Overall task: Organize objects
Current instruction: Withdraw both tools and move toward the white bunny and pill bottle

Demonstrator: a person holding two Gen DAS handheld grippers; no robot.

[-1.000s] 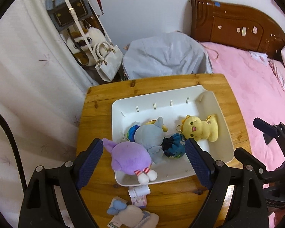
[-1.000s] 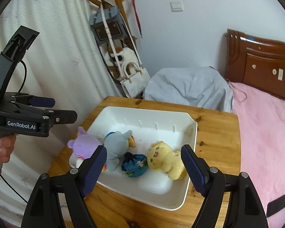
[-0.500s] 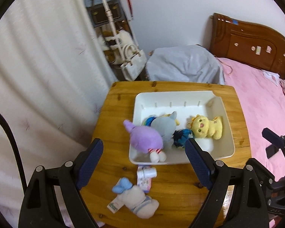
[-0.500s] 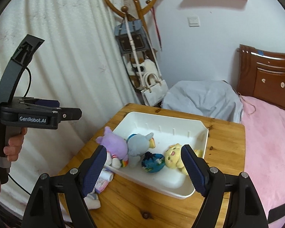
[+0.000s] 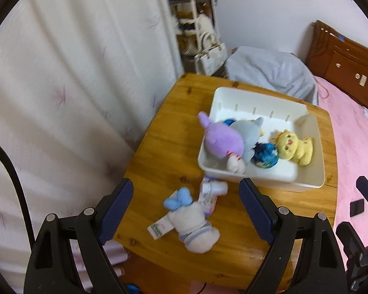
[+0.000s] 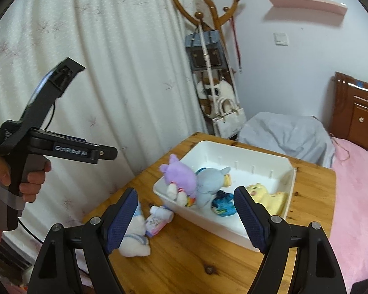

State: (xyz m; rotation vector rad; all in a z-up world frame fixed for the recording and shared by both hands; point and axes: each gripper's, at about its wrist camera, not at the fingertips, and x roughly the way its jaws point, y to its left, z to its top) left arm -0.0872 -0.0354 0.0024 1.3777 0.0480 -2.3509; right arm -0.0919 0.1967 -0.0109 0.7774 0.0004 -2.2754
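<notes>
A white tray (image 5: pixel 306 181) (image 6: pixel 208 223) on the wooden table (image 5: pixel 164 147) (image 6: pixel 196 264) holds a purple plush (image 5: pixel 220 142) (image 6: pixel 181 176), a grey-blue plush (image 5: pixel 247 132) (image 6: pixel 211 178), a dark blue pouch (image 5: pixel 266 155) (image 6: pixel 223 204) and a yellow plush (image 5: pixel 294 147) (image 6: pixel 269 196). Outside the tray lie a white plush with a blue bow (image 5: pixel 191 223) (image 6: pixel 135 235) and a small pink-white bottle (image 5: pixel 209 194) (image 6: pixel 158 219). My left gripper (image 5: pixel 185 208) hangs open above the white plush, empty. My right gripper (image 6: pixel 185 216) is open too, empty, above the table's near side.
A white curtain (image 5: pixel 73 73) hangs left of the table. Behind it stand a coat rack with bags (image 6: pixel 213 78) and a grey covered bundle (image 5: pixel 269 71). A pink bed (image 5: pixel 355 147) with a wooden headboard lies to the right. A hand (image 6: pixel 32 183) holds the left gripper's handle.
Both grippers have drawn back from the tray, toward the table's near left. The white plush and bottle now show fully in both views. Jaws have not changed.
</notes>
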